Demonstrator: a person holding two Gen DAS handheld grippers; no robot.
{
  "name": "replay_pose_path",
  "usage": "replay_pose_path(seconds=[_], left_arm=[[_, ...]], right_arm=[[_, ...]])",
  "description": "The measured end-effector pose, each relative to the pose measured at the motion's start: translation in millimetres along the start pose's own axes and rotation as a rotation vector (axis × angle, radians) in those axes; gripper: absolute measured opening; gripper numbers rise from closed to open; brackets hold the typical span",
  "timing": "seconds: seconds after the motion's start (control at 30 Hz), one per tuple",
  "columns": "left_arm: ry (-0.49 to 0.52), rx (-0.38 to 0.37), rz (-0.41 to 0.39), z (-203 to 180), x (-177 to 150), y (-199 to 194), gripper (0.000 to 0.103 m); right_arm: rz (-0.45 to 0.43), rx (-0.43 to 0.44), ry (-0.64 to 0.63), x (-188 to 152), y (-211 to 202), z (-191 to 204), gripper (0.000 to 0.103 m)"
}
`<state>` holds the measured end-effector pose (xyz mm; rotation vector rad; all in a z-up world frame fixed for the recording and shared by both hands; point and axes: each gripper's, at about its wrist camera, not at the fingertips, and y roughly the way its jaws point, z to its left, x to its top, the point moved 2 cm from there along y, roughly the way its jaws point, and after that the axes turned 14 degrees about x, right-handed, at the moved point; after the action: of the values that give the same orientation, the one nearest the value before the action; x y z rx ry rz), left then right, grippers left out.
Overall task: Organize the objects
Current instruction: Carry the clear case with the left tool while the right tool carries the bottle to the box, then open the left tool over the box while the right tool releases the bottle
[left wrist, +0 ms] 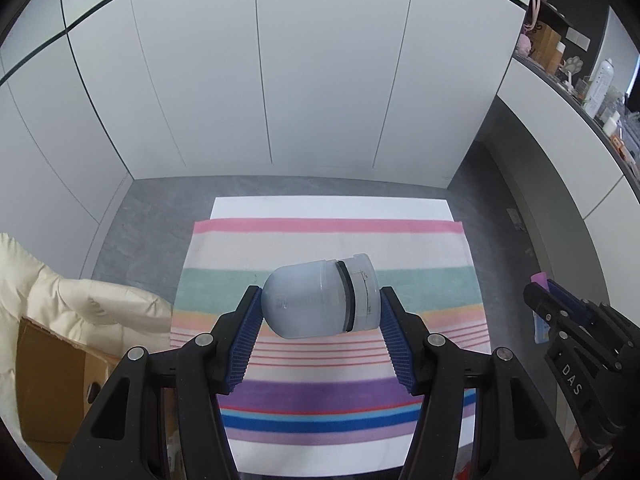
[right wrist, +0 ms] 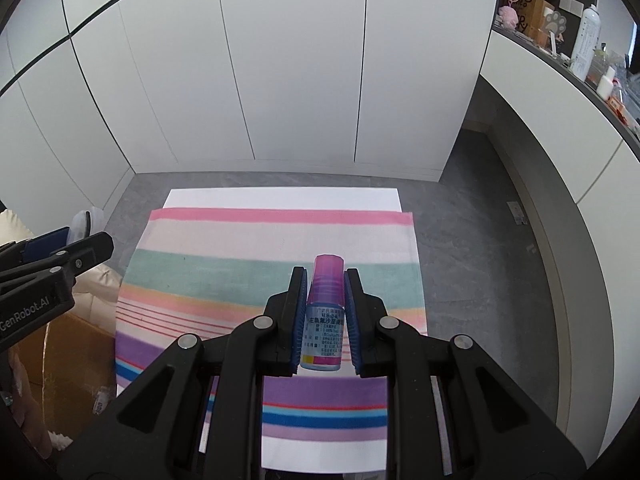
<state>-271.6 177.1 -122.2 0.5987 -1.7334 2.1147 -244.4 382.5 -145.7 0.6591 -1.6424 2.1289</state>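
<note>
My left gripper (left wrist: 320, 300) grasps a pale blue-grey jar (left wrist: 320, 298) sideways, lid toward my right, above the striped towel's (left wrist: 420, 248) middle. My right gripper (right wrist: 325, 312) clamps a purple-capped dropper bottle (right wrist: 325, 316) over the towel's right half.

We see a white surface (left wrist: 332, 206) standing on a grey floor (left wrist: 160, 208), in front of white cabinet doors. Spread directly on it is a striped towel (left wrist: 280, 248), with bands of pink, cream, teal, peach, thin red lines, purple and blue. The towel covers most of the top; a bare white strip shows at the far edge, and in the right wrist view more white shows at the near edge (right wrist: 320, 456). To the left, on the floor, stands a brown cardboard box (left wrist: 48, 392) with a cream padded jacket (left wrist: 80, 300) draped over it.
</note>
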Motion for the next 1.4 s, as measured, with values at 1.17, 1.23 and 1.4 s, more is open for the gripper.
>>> replay_pose_path(seconds=[1.17,1.23,1.4], left_arm=[[-0.473,0.369,0.213,422,-176,11,0.059],[-0.492,0.385,0.229,441,-191,11,0.059],[-0.520,0.385,0.245,468,-210,15,0.059]], right_arm=[[0.180,0.411,-0.519,-91,71,448,0.019],[0.196,0.423,-0.546,-104,75,469,0.019],[0.237,0.463,-0.561,-128,85,506,0.019]])
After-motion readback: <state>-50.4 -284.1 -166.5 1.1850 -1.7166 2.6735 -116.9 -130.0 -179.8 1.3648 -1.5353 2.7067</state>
